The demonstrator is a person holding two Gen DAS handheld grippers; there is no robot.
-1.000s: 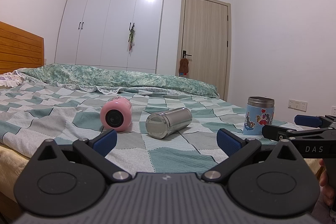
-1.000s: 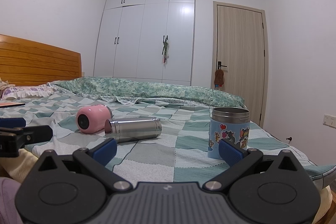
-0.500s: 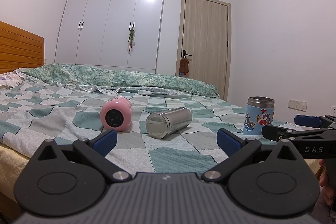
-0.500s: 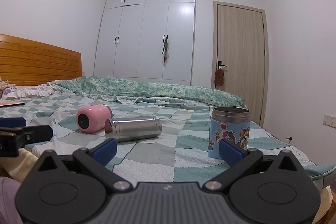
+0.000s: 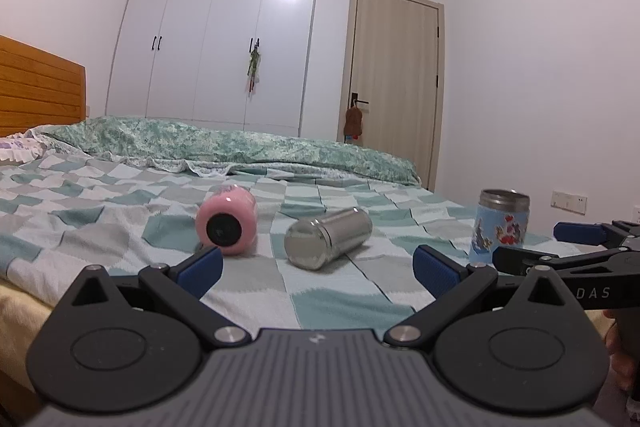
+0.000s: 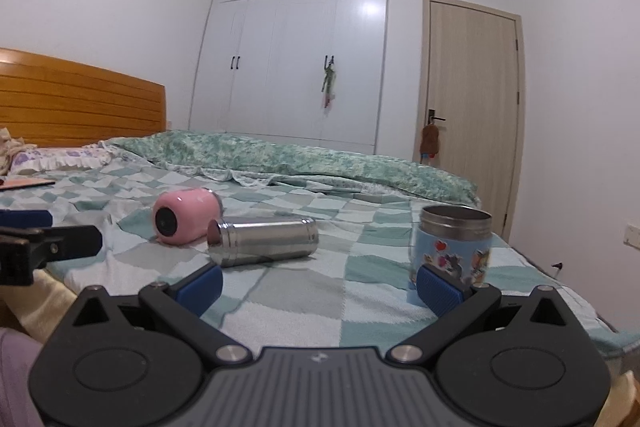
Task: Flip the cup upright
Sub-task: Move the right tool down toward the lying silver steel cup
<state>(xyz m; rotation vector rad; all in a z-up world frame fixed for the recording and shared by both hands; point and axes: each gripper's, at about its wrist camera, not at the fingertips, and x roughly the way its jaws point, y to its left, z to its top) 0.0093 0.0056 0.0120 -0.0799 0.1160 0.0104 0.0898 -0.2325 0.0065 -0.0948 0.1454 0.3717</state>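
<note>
- Lying on its side on the checked bedspread (image 5: 120, 211): steel cup (image 5: 328, 238) — base toward the left camera.
- Resting just beside it, also tipped over: pink cup (image 5: 226, 223).
- Standing upright well apart to the right: blue cartoon cup (image 6: 454, 246).
- Hovering short of the bed, jaws spread wide, gripping nothing: left gripper (image 5: 318, 269), right gripper (image 6: 320, 285).

Steel flask (image 5: 328, 238): brushed, glossy metal. Pink cup (image 5: 227, 224): matt. Blanket (image 5: 120, 211): woven checked cloth. Headboard (image 6: 80, 103): varnished wood.
</note>
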